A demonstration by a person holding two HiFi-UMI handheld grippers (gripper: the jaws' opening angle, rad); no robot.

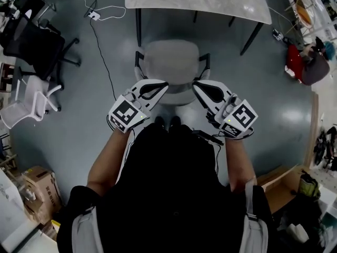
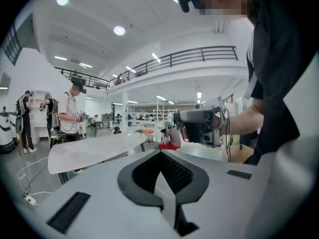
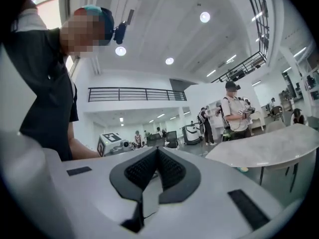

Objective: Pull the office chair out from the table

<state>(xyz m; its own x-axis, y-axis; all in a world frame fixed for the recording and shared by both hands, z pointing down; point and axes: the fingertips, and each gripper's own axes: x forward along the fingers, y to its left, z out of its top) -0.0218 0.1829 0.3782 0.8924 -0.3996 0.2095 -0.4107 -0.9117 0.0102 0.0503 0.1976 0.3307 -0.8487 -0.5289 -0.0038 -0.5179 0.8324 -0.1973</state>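
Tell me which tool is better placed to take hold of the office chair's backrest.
Left, but only just. In the head view the left tool overlaps the back of the office chair slightly more than the right tool does. Both flank it, shut and empty, so either must open first.

Under you the grey floor (image 1: 79,125) carries everything — the table (image 1: 200,1) at the top, the chair (image 1: 171,67) just in front of it, your shoes (image 1: 159,122) behind the chair. A power strip (image 1: 95,15) and a cable (image 1: 100,49) lie to the left, near a black chair (image 1: 37,44), a white chair (image 1: 29,101) and boxes (image 1: 37,183).
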